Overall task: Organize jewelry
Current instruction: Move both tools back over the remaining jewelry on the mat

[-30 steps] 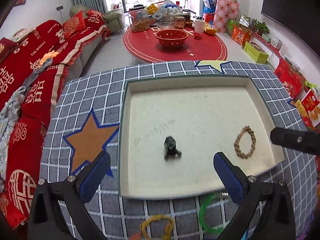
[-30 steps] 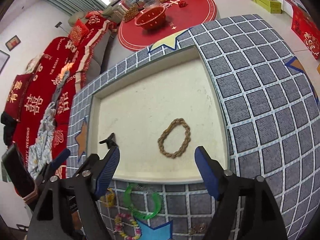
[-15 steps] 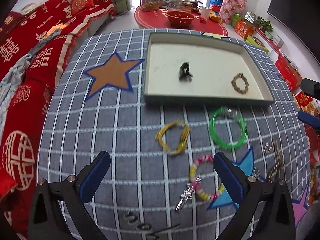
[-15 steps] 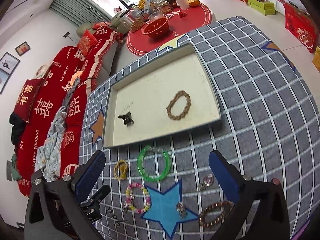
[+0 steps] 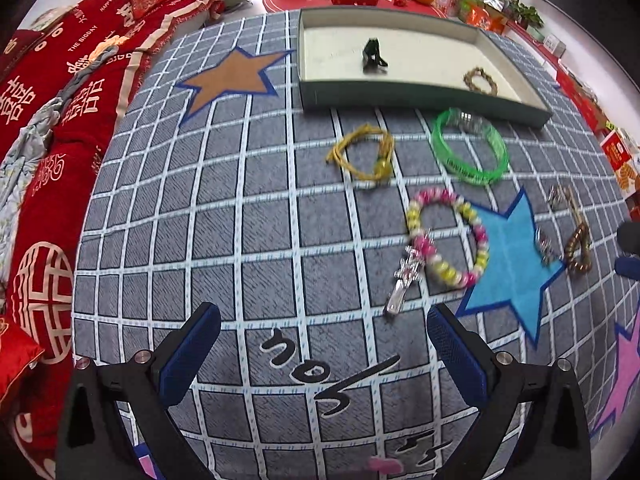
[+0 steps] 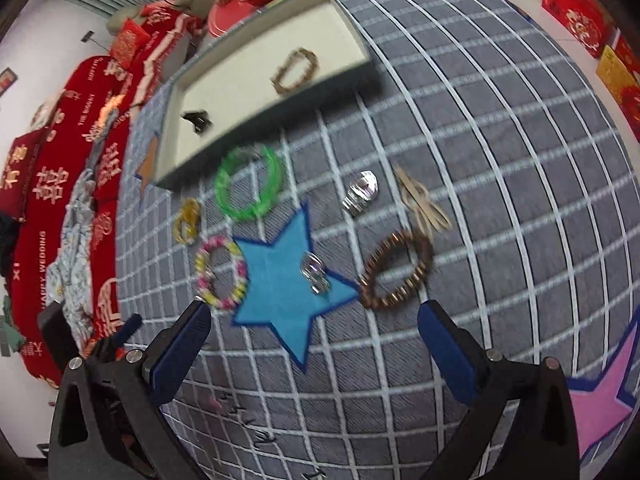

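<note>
Both pairs of fingers stand spread wide with nothing between them: the left gripper (image 5: 323, 354) hangs over bare grid-patterned cloth (image 5: 224, 216) near some black writing (image 5: 320, 372), and the right gripper (image 6: 314, 338) hangs over the near point of a blue star (image 6: 280, 280). Going left to right across the cloth in the left wrist view, an orange star (image 5: 228, 76) lies far left, then the tray (image 5: 420, 94) at the far edge, holding a black clip (image 5: 372, 56) toward its left and a tan braided bracelet (image 5: 480, 80) toward its right. Nearer than the tray lie a yellow cord loop (image 5: 362, 152), then a green bangle (image 5: 470, 146) just beside the tray's near wall. Nearer still, a silver clip (image 5: 404, 280) touches a pink-and-yellow bead bracelet (image 5: 448, 236), which sits at the left edge of the blue star. In the right wrist view, a small clear clip (image 6: 315, 272) lies on that star, a silver piece (image 6: 361, 192) lies beyond it, a brown bead bracelet (image 6: 398, 270) lies just right of the star, and a beige clip (image 6: 422, 200) lies far right. A red sofa (image 5: 52, 92) runs along the left.
</note>
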Demonstrator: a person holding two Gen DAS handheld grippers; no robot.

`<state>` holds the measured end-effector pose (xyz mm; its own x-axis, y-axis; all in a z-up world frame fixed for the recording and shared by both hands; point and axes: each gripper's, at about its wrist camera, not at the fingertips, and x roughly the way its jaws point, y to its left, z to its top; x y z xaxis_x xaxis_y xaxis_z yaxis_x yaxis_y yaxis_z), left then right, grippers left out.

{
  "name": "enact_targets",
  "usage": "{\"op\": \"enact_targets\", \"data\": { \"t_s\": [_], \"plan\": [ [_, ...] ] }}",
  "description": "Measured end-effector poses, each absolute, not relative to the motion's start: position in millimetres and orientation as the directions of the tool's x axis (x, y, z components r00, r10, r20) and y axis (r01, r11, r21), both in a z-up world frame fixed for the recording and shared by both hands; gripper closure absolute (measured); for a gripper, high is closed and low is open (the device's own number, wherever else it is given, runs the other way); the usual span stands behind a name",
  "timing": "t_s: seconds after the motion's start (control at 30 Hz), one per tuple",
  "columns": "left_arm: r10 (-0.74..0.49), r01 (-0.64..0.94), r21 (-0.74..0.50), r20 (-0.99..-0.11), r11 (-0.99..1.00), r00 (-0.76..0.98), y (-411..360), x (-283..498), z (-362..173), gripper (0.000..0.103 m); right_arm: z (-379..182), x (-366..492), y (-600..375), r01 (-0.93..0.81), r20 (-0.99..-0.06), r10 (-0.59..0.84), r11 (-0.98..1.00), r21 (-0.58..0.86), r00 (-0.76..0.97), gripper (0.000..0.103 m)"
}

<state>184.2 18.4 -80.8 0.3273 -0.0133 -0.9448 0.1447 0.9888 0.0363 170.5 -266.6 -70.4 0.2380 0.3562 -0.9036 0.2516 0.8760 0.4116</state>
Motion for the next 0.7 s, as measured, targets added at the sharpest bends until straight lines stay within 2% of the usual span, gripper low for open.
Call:
{"op": "enact_targets", "data": {
  "t_s": [0.23,0.7],
  "plan": [
    [-0.02,0.169,0.038,-0.946,0.985,0.324,11.1,186.9,-90.3,0.0,-94.7,154.7,-279.5,0.345,-0.937,0.297,0.873,0.344,0.182,0.0],
    [-0.015,0.208,0.057,-0.945,0.976,0.327,1.3,198.0,-101.1,0.0,-112.8,161.2,-308.2,0.463,-0.954,0.232,0.836,0.295,0.189,0.001]
  ]
}}
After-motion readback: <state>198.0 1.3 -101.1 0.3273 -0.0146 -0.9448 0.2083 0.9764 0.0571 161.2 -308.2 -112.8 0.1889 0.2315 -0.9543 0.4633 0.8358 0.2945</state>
